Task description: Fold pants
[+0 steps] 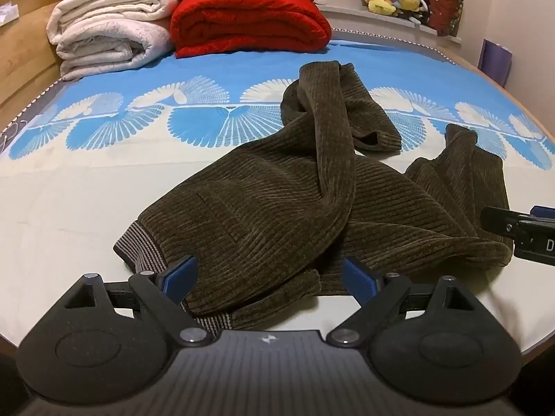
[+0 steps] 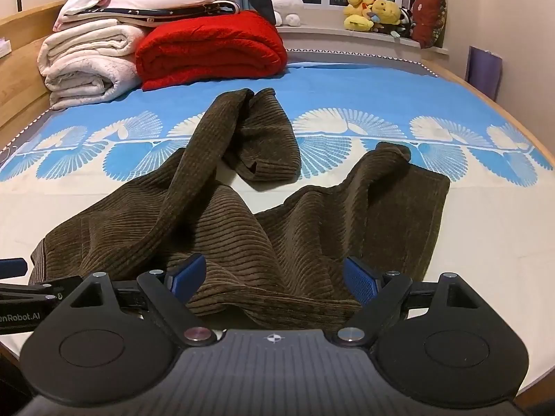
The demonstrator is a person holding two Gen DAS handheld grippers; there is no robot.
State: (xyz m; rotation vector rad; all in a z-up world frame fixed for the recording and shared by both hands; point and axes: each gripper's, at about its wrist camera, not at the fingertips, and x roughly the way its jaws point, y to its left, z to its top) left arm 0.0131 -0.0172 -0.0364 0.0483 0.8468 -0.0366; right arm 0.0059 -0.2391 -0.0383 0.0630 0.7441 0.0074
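One crumpled pair of pants (image 1: 277,201) between two grippers, left gripper (image 1: 269,275) and right gripper (image 2: 274,277), jaws spread; beyond it, two folded blankets (image 1: 249,20)

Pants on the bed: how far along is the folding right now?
Done: nothing yet. The brown pants lie rumpled on the bed, one leg twisted over itself.
In hand: the left gripper and right gripper both hover at the near edge with jaws open and holding nothing; the striped waistband sits by the left one.
Left: grasp, straighten the legs, then fold.
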